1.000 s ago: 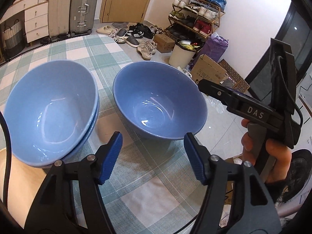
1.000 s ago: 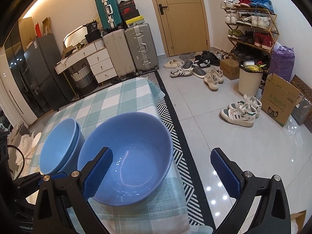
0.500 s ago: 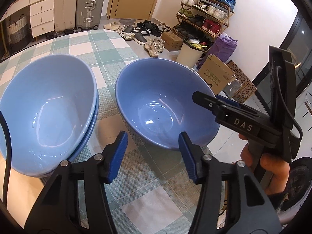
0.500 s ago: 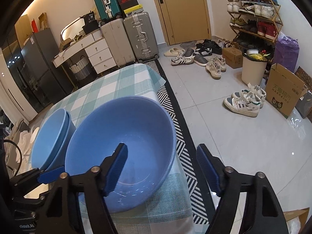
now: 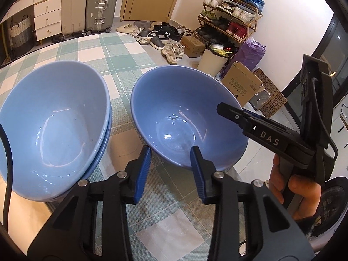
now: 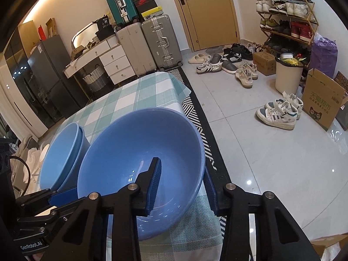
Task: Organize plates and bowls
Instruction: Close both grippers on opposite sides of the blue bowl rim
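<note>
The single blue bowl (image 6: 139,165) sits near the table (image 5: 121,65) edge. The left gripper (image 5: 170,169) and right gripper (image 6: 182,187) each straddle its rim, jaws closing, not pressing yet. Just beside it sit two stacked bowls (image 5: 54,117). Shoes (image 6: 278,113) lie on the floor beyond.

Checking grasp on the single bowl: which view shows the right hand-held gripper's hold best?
Right wrist: the right hand-held gripper straddles the single bowl's rim, jaws closing, one finger inside, one outside. Left wrist shows only its side, fingertips partly hidden.
</note>
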Demonstrator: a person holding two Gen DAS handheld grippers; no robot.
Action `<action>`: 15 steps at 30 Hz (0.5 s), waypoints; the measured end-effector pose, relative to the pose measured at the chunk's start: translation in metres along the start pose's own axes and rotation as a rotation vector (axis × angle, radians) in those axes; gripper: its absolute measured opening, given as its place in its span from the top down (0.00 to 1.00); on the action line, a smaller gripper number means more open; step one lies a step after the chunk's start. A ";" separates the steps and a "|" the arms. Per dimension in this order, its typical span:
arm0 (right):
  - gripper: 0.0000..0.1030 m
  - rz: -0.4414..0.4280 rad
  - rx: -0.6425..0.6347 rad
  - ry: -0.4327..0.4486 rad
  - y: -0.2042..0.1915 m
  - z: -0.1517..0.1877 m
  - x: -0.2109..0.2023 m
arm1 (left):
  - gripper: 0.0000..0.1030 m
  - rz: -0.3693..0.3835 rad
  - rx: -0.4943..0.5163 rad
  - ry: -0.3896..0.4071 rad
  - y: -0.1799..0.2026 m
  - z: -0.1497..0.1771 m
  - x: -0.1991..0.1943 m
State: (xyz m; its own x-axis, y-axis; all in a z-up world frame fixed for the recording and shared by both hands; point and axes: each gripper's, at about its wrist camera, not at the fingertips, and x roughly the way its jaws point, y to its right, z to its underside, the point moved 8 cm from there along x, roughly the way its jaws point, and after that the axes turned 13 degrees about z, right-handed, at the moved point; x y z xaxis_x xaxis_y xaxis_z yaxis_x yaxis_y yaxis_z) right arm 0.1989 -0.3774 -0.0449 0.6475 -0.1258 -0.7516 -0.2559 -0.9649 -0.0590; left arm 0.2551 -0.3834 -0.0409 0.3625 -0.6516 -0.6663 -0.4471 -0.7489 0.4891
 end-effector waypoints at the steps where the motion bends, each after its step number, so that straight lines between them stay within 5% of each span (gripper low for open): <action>1: 0.65 0.006 -0.004 0.002 0.000 0.000 0.000 | 0.67 -0.003 0.001 0.000 -0.001 0.000 0.000; 15: 0.67 0.011 -0.019 0.042 -0.002 -0.004 -0.018 | 0.69 -0.019 0.032 0.046 0.004 -0.003 -0.020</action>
State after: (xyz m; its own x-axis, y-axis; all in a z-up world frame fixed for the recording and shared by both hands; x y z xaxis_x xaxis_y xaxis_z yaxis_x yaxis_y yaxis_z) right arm 0.1905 -0.3741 -0.0289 0.6741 -0.1454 -0.7242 -0.2494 -0.9677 -0.0379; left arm 0.2489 -0.3737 -0.0240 0.4081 -0.6425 -0.6486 -0.4652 -0.7576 0.4578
